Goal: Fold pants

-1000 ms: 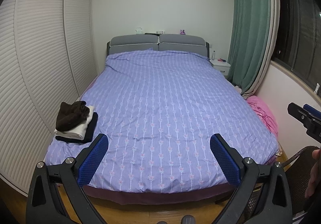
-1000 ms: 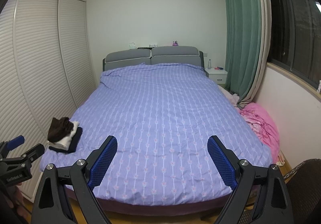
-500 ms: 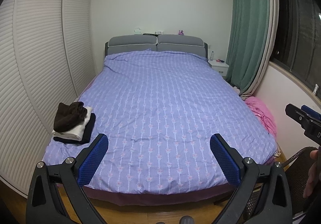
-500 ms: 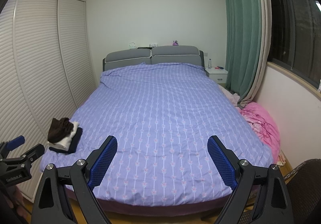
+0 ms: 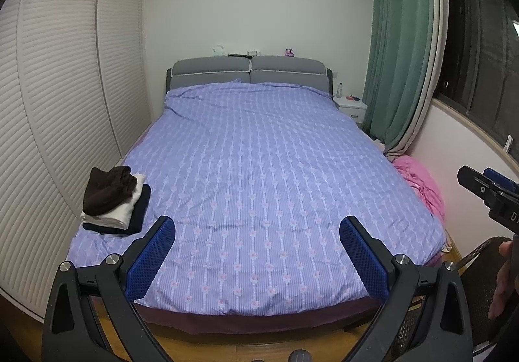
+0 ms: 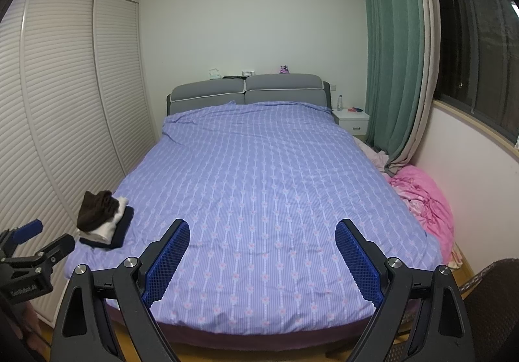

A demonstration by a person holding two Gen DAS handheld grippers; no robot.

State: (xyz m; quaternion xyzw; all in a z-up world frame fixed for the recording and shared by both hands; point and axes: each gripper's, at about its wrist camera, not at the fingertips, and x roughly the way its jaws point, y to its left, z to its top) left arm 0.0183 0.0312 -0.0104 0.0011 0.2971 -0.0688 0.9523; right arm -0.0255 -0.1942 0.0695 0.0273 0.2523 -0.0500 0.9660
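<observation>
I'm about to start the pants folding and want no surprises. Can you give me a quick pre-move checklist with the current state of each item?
1. Left gripper jaws open and holding nothing: ok.
2. Right gripper jaws open and holding nothing: ok.
3. Clothes stack within view at the bed's near left corner: ok.
4. Brown garment lies on top, accessible: ok.
5. Which item is the pants: cannot tell.
6. Purple bedspread offers flat free space for folding: ok.

Left hand-held gripper [image 5: 258, 256] and right hand-held gripper [image 6: 262, 259] gape, apparently level.
</observation>
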